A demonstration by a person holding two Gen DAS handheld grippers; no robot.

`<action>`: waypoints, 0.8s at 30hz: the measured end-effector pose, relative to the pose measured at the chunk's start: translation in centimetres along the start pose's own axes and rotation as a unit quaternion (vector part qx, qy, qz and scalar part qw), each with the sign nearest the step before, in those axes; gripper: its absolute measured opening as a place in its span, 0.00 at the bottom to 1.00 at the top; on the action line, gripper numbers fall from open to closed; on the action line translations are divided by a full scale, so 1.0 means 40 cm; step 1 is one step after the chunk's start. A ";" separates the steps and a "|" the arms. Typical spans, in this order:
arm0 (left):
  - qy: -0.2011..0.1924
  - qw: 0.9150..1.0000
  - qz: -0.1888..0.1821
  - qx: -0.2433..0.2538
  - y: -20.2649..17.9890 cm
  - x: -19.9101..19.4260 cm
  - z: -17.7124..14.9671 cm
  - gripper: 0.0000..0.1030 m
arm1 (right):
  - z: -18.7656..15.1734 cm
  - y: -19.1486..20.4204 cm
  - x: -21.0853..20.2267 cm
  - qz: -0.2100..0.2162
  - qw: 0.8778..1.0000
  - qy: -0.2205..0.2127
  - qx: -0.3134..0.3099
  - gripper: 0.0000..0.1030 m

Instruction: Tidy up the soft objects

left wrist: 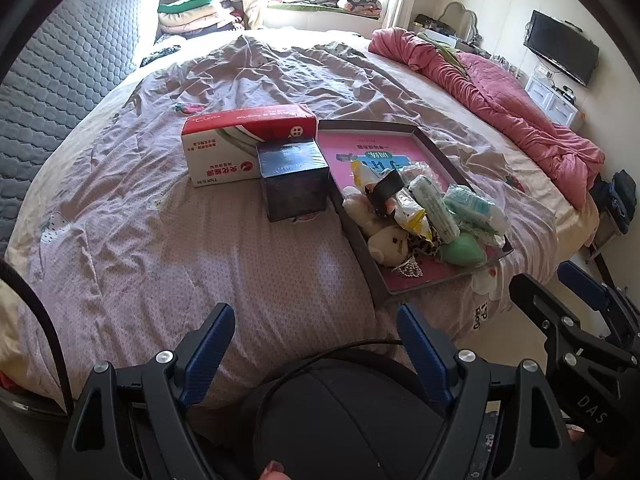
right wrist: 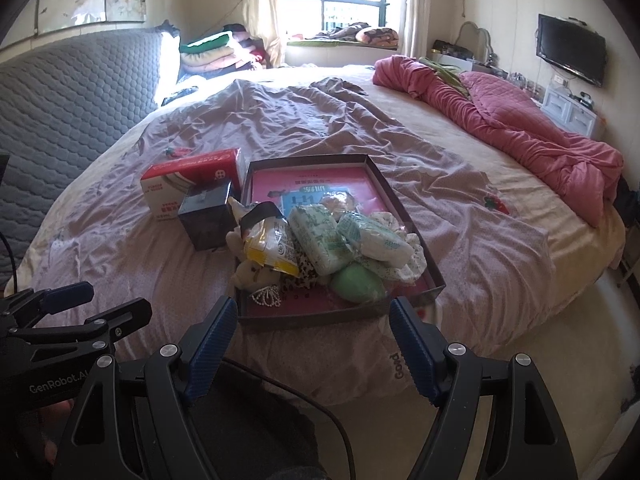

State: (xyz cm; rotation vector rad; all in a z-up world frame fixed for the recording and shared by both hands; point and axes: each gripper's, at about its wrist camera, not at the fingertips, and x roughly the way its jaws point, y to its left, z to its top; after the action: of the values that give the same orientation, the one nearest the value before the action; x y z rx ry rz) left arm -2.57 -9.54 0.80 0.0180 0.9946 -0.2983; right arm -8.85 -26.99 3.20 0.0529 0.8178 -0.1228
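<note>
A shallow dark tray [left wrist: 434, 148] [right wrist: 400, 196] with a pink bottom lies on the bed. It holds a pile of soft things: a cream plush toy [left wrist: 390, 242] [right wrist: 252, 274], a yellow snack bag [left wrist: 412, 216] [right wrist: 270, 246], white-green tissue packs [left wrist: 436, 208] [right wrist: 320, 236], a green round sponge [left wrist: 464, 250] [right wrist: 358, 282]. My left gripper [left wrist: 316, 316] is open and empty, near the bed's front edge, left of the tray. My right gripper [right wrist: 312, 312] is open and empty, just before the tray's near rim.
A red-white carton [left wrist: 244, 142] [right wrist: 188, 188] and a dark box [left wrist: 294, 182] [right wrist: 208, 218] stand left of the tray. A pink quilt [left wrist: 500, 100] [right wrist: 520, 128] lies at the bed's right. A grey quilted headboard [left wrist: 60, 92] runs along the left.
</note>
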 end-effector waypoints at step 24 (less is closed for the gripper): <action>-0.001 1.000 0.012 -0.002 0.003 0.000 -0.002 0.80 | -0.009 -0.004 0.007 0.007 1.000 0.006 0.005 0.77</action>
State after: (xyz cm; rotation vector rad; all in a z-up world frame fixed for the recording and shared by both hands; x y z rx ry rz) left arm -2.61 -9.39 0.76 0.0247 0.9916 -0.2744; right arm -8.94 -27.15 2.75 0.0695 0.8283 -0.1140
